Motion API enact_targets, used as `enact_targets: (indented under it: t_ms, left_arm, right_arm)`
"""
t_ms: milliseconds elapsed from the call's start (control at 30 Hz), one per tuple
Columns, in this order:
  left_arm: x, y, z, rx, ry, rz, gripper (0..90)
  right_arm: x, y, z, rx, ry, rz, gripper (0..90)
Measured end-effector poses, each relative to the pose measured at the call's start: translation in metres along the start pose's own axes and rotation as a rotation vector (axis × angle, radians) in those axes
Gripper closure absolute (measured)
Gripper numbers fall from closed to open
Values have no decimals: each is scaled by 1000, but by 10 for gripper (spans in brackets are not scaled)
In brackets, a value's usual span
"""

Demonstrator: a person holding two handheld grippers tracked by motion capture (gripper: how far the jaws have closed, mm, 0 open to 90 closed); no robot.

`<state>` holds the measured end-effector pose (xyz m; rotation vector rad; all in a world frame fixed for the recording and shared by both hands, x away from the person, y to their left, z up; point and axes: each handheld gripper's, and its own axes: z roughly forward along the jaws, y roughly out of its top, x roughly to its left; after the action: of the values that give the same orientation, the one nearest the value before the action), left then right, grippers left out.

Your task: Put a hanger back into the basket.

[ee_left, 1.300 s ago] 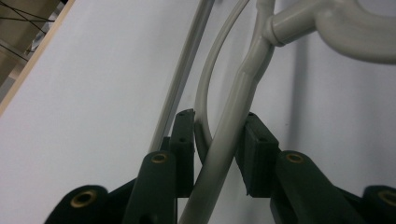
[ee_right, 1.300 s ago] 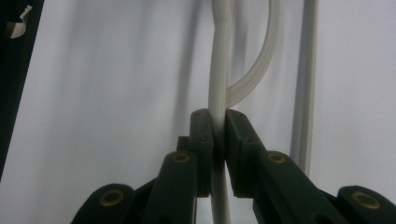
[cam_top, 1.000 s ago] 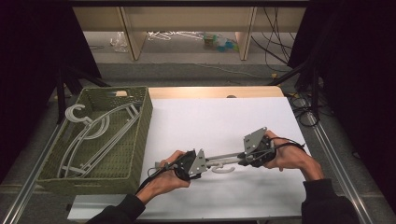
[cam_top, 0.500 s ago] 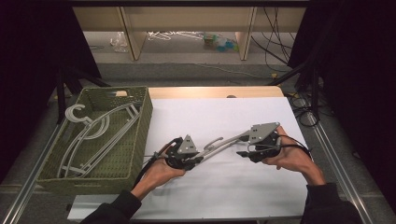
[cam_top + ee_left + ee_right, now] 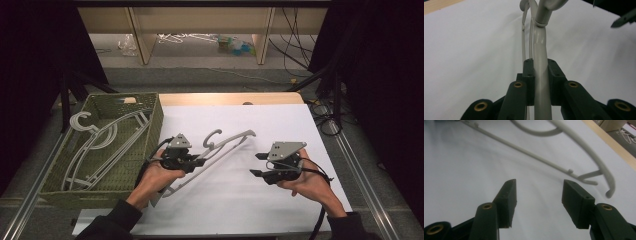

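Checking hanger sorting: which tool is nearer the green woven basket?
Left. The left tool, shut on a grey plastic hanger, sits beside the green woven basket; the open right tool is farther right.

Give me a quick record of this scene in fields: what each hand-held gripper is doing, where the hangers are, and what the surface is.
left hand-held gripper: shut on grey hanger, gripping its arm
right hand-held gripper: open, holding nothing, apart from the hanger's end
grey hanger: tilted, hook up, over the white table cover
green basket: left of the cover, holding several more grey hangers
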<state>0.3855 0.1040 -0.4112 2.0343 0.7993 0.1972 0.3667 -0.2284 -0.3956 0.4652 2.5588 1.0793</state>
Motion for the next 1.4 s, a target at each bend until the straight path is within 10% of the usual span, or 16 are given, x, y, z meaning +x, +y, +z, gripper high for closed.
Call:
enact_targets:
  t_ms: [233, 533, 967, 1400]
  left_arm:
    - [3, 3, -30, -76, -49, -92, 790]
    - [-10, 17, -76, -156, -68, -98, 790]
    - [16, 26, -152, -197, 71, -95, 790]
    - [59, 12, -192, -258, 151, -199, 790]
  right_arm:
    - [13, -9, -2, -38, 23, 37, 439]
    - [20, -17, -6, -90, 24, 87, 409]
    - [25, -22, -6, -111, 18, 87, 387]
    - [29, -27, -1, -129, 8, 107, 352]
